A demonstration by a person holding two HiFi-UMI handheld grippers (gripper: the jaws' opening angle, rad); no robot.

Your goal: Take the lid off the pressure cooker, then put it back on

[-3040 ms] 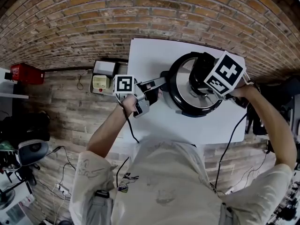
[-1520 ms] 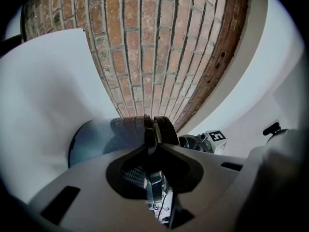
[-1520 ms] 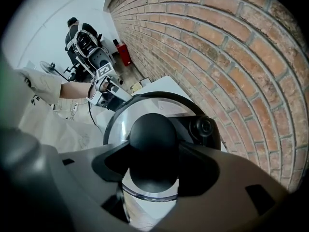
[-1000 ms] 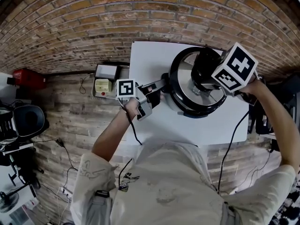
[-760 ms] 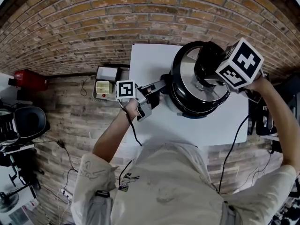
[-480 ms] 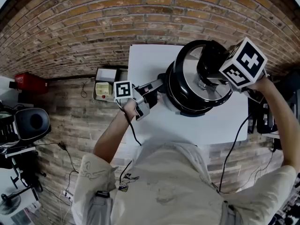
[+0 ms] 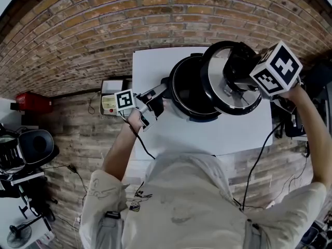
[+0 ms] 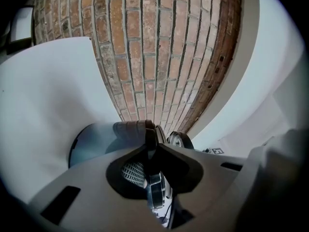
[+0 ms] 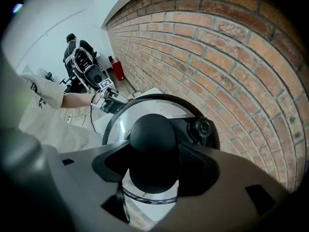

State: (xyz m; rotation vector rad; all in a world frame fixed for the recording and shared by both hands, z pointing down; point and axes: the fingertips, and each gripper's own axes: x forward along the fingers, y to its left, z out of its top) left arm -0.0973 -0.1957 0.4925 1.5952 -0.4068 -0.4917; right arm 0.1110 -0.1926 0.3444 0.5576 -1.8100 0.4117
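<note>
Pressure cooker pot (image 7: pixel 187 90): right side of its mouth covered by the lid (image 7: pixel 217 90) held over it; interior too dark to read. Lid knob (image 9: pixel 153 149): in the head view hidden under the right gripper (image 9: pixel 153 166) and its marker cube (image 7: pixel 276 69); in the right gripper view it masks the lid's near rim. Pot handle (image 8: pixel 137 128): near end buried in the left gripper (image 8: pixel 150 151), remainder blurred. Beige box (image 7: pixel 109 104) on the floor beside the bench (image 7: pixel 207 134): too small to identify. Right forearm (image 7: pixel 314 134): cut off by the picture's edge.
</note>
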